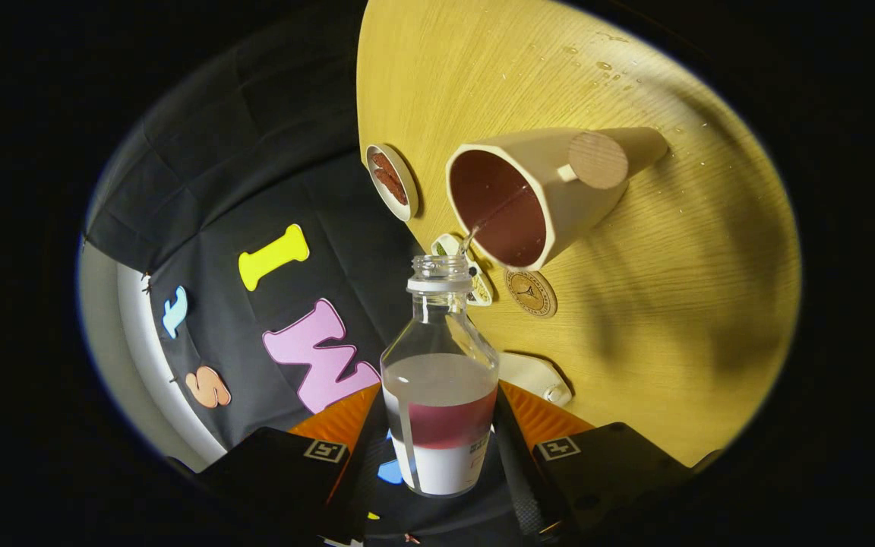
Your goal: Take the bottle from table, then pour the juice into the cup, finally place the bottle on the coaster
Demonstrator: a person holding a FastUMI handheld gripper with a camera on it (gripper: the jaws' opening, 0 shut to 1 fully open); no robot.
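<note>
Now, gripper (441,448): I've got both fingers clenched on the bottle (441,380).
Bottle: uncapped, tipped, thin stream running.
Cup (536,194): catching stream, on table (673,304).

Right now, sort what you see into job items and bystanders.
Job:
- bottle, uncapped, tilted, clamped between both fingers of the claw
- thin stream of juice leaving its mouth
- cup, juice already inside
- round coaster beside the cup

Bystanders:
- small dish with something reddish
- white object behind the bottle
- droplets on the wooden table
</note>
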